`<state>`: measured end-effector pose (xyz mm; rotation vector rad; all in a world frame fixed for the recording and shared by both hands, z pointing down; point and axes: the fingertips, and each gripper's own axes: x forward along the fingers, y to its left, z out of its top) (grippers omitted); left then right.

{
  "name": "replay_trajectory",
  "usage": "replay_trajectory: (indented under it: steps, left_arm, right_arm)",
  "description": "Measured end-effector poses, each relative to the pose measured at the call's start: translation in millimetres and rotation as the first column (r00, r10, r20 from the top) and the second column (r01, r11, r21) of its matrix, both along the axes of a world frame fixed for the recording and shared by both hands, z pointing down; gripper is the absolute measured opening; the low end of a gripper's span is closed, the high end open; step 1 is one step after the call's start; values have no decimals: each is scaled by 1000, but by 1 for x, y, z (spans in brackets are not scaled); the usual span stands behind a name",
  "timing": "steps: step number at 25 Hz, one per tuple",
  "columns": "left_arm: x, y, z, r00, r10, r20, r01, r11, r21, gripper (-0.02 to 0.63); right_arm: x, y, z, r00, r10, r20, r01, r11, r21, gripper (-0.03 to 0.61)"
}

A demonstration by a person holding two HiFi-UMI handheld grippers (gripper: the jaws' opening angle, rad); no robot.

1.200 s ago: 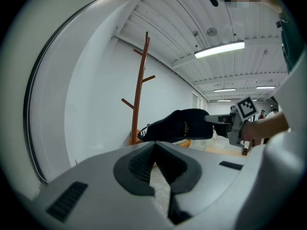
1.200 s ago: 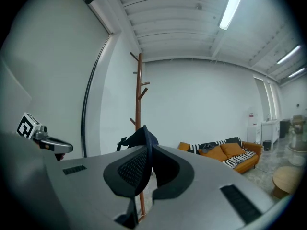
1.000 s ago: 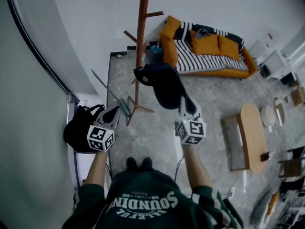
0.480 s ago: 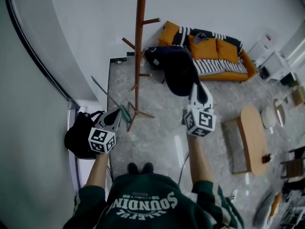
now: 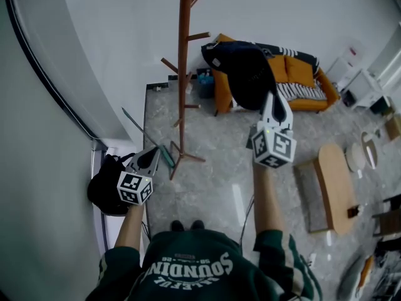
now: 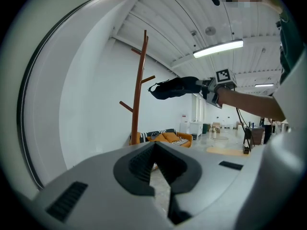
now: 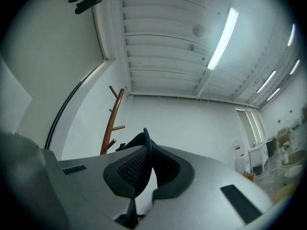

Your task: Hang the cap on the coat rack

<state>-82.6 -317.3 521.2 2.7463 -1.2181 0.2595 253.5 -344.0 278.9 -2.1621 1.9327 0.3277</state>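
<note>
A dark cap (image 5: 244,74) hangs from my right gripper (image 5: 274,108), which is shut on its brim and held high, to the right of the wooden coat rack (image 5: 185,55). The cap is apart from the rack's pegs. In the right gripper view, the brim (image 7: 132,142) stands edge-on between the jaws of the right gripper (image 7: 145,150), with the rack (image 7: 111,123) beyond on the left. My left gripper (image 5: 149,158) is low, near the rack's foot, shut and empty. The left gripper view shows the left gripper (image 6: 154,145), the rack (image 6: 139,90) and the cap (image 6: 175,87).
A black bag (image 5: 103,190) lies by the curved white wall (image 5: 44,105) at left. An orange sofa (image 5: 294,74) with a striped throw stands behind the cap. An oval wooden table (image 5: 335,184) is at right. A green-edged flat thing (image 5: 164,155) leans at the rack's foot.
My right gripper has risen and moved away from me with the cap, which now sits level with the rack's upper pegs. The left gripper has barely moved.
</note>
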Motion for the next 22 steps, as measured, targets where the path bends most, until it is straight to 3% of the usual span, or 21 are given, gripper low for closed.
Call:
replay_trajectory:
  steps: [10, 22]
  left_arm:
    - [0, -13, -1, 1000, -2, -9, 2, 1000, -2, 0]
    - [8, -4, 10, 1000, 18, -15, -18, 999, -28, 0]
  right_arm:
    - [-12, -8, -67, 1000, -2, -30, 5, 994, 114, 15]
    - [-51, 19, -48, 973, 30, -229, 1, 991, 136, 15]
